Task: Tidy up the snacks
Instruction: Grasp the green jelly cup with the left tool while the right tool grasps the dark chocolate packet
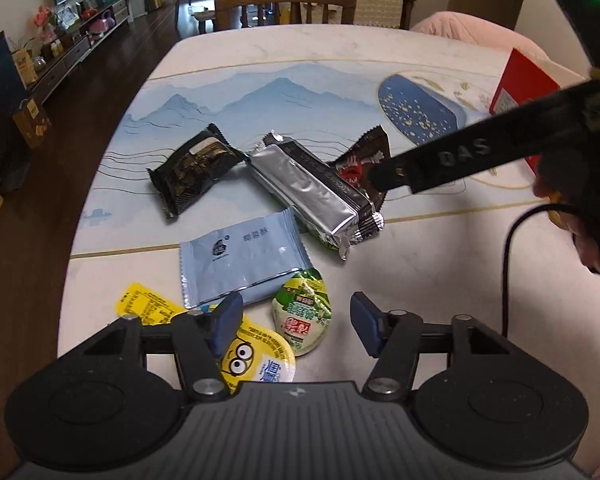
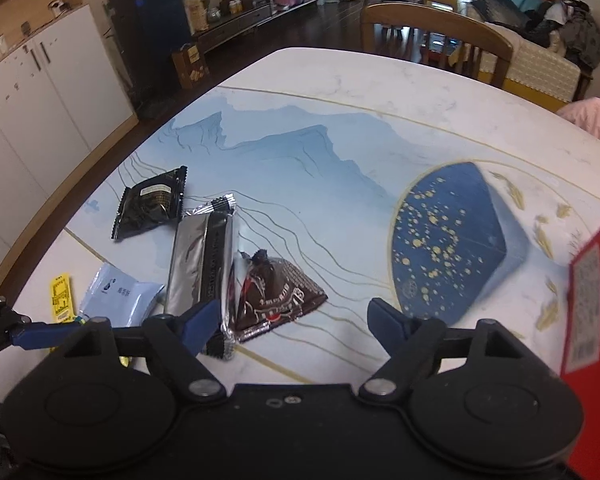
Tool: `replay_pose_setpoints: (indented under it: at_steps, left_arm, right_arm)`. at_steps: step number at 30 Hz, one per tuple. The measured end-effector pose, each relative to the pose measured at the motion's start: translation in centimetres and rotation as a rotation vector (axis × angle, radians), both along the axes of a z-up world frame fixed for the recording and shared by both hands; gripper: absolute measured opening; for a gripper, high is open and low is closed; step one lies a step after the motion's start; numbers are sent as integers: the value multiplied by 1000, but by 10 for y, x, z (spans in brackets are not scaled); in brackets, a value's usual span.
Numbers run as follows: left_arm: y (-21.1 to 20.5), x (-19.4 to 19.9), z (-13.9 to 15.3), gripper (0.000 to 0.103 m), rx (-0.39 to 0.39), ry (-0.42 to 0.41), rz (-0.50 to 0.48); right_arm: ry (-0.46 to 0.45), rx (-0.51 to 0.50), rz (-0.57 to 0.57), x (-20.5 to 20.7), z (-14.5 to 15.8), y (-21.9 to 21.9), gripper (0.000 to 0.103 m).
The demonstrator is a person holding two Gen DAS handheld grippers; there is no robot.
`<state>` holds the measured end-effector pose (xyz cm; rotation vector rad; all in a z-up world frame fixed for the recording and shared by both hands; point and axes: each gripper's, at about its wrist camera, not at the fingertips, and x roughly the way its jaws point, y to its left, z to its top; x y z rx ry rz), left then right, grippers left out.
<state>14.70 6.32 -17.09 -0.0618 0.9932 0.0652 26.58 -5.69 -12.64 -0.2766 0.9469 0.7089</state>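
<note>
On the marble table (image 1: 340,48), painted with blue mountains, the snacks lie in a loose cluster near its middle, with a red box (image 2: 592,320) at the right edge, possibly where they are meant to go, though its opening is out of view. Largest of the snacks is the silver bar (image 1: 308,188), its long axis running diagonally from far-left to near-right in the left view and its crimped end pointing toward the near edge; it lies partly over the brown chocolate bag (image 2: 276,296). Left of it sits the black cake pack (image 1: 196,168), and nearer lies the flat blue sachet (image 1: 240,264), then the yellow jelly cup (image 1: 256,356) and the small green jelly cup (image 1: 304,316). The left gripper (image 1: 296,324) stands half open around the green cup, pads not touching it. The right gripper (image 2: 292,320) stands fairly wide and empty over the near ends of the silver bar and the brown bag. Closing there could catch both wrappers at once, or pinch only the slippery foil crimp and let the bar swing and drop; the round green cup could also squirt out sideways from a shallow grip.
</note>
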Motion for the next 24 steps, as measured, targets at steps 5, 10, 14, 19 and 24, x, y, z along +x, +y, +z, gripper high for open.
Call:
replay_pose_setpoints:
  at_steps: [5,10,14,19,24]
  left_arm:
    - [-1,8,-4,52,4,18,-2]
    - [-1,12,-5,43,-3,39,-4]
    - [-5,12,-5,39,-10,46,-22]
    - [-3,14,-9,38,-30,66,-10]
    - [-7,15,-11,38,-6,64,-20]
  right_arm:
    - [5,-14,39,9,-8,10,78]
    - [25,14,36,19,-14,14,76]
    - [42,48,32,25,-16,12,71]
    - [58,48,6,30,-17,7,66]
    - [4,-3,55,21,-22,15,65]
